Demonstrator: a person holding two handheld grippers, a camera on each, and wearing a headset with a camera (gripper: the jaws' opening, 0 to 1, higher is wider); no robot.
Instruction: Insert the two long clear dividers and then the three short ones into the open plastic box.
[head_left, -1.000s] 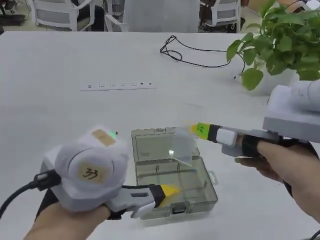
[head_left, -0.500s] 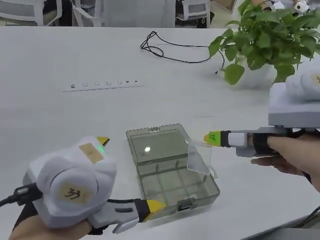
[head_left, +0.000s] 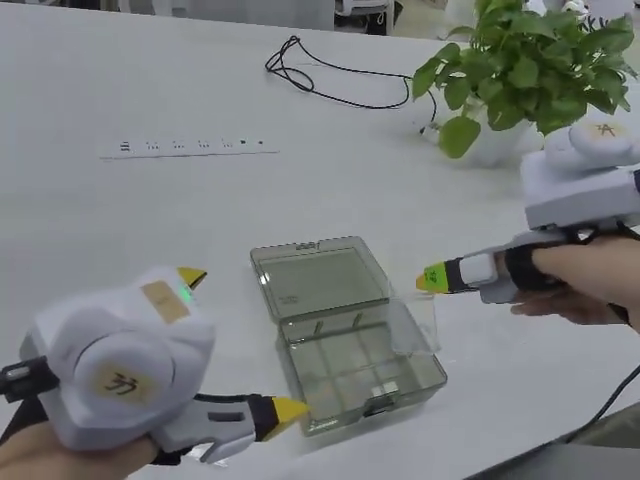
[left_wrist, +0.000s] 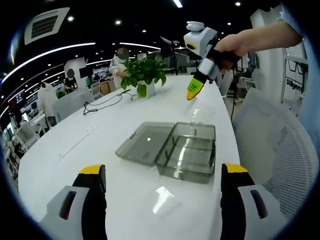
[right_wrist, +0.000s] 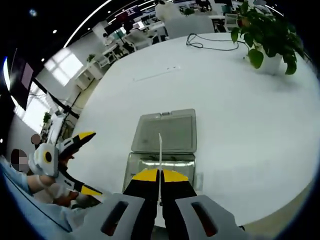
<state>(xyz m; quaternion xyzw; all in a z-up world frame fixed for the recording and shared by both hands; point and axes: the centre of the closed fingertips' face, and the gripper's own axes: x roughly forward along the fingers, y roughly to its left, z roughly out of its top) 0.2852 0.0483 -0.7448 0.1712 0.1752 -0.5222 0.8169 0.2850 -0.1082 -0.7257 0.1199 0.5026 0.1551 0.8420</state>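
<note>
The open clear grey box lies mid-table, its base (head_left: 360, 375) nearer me and its lid (head_left: 318, 278) flat behind it. My right gripper (head_left: 432, 278) is shut on a clear divider (head_left: 412, 325) that hangs over the right edge of the base. In the right gripper view the divider (right_wrist: 160, 147) stands edge-on between the shut tips (right_wrist: 160, 175), above the box (right_wrist: 161, 131). To the left of the box, my left gripper (head_left: 238, 342) stands wide open and holds nothing. The left gripper view shows its tips (left_wrist: 162, 170) spread before the box (left_wrist: 187, 152), with the right gripper (left_wrist: 195, 89) above it.
A potted plant (head_left: 530, 70) stands at the back right. A black cable (head_left: 330, 80) lies behind, and a white power strip (head_left: 190, 146) sits flush in the table at the back left. The table's front edge (head_left: 560, 445) runs close to the box.
My right gripper has carried the divider from above the lid rightward and down to the right side of the box base. The left gripper stays open beside the box. The camera has shifted.
</note>
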